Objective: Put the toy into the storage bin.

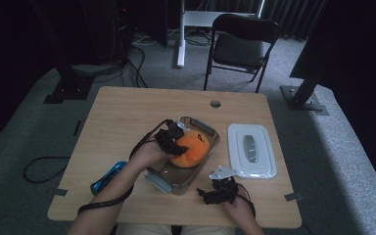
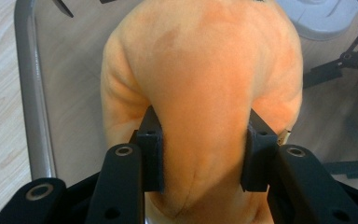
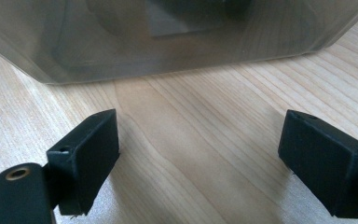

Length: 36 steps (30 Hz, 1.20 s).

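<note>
**My left claw pinches the orange plush in the clear box**

I work at a light wooden table [image 1: 122, 117] with rounded corners, and everything I handle lies on its near half. Largest on it is the clear plastic storage box [image 1: 203, 128] with grey clip handles, set at a slant in the middle. Just to its right, flat and apart from it, lies the white rectangular lid [image 1: 265, 147] with a grey handle in its centre. Near the table's left front edge, half under my left forearm, lies a small blue object [image 1: 108, 175]; I cannot tell what it is.

Inside the box sits the soft orange plush toy [image 1: 192, 148], round and fuzzy, with a dark mark on its upper side. It fills the far right part of the box.

My left gripper [image 1: 172, 139] reaches in over the box's left rim. In the left gripper view its two black jaws press into both flanks of the plush [image 2: 200, 88], and the fabric bulges between and above them, so I have hold of it in a narrow pinch.

My right gripper [image 1: 219, 192] rests low on the table before the box's near right corner. In the right gripper view its jaws stand wide apart, with bare wood between them and the box's wall [image 3: 121, 51] just ahead.
</note>
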Tool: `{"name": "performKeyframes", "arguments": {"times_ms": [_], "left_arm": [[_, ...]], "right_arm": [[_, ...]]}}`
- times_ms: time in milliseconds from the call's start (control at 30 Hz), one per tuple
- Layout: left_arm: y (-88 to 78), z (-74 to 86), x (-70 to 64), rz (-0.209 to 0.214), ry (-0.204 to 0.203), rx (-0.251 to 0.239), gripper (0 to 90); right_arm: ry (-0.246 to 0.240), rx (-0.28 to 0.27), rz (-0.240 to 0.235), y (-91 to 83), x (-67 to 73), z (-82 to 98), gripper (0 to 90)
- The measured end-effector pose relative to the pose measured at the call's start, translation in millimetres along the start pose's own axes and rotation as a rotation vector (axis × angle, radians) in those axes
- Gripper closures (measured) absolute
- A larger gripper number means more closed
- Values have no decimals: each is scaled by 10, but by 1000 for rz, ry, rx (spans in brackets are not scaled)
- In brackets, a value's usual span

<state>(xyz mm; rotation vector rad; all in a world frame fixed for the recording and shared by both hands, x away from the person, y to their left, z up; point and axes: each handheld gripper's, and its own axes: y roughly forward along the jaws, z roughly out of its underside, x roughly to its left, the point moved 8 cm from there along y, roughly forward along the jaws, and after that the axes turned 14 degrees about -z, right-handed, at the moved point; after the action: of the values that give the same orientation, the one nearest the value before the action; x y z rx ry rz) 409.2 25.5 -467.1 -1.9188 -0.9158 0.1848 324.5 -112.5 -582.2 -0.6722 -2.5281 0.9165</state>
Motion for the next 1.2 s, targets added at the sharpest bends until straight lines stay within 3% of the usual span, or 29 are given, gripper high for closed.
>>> {"name": "performKeyframes", "arguments": {"times_ms": [233,267,333,500,667,900,1000,1200], "left_arm": [[65,25,-43,2,46,36,577],[99,49,-71,7,72,63,575],[102,47,-82,1,90,65,574],[121,63,-98,20,100,88,542],[142,92,-102,9,121,120,377],[102,83,-86,13,98,91,279],[68,80,-50,14,76,73,278],[14,104,-25,15,76,65,242]], "right_arm": [[0,0,0,0,0,0,118],[2,-1,0,0,1,0,118],[1,0,0,0,1,0,118],[1,-1,0,0,2,0,118],[1,-1,0,0,1,0,118],[1,-1,1,0,1,0,118],[0,0,1,1,1,0,118],[0,-1,0,1,0,0,118]]}}
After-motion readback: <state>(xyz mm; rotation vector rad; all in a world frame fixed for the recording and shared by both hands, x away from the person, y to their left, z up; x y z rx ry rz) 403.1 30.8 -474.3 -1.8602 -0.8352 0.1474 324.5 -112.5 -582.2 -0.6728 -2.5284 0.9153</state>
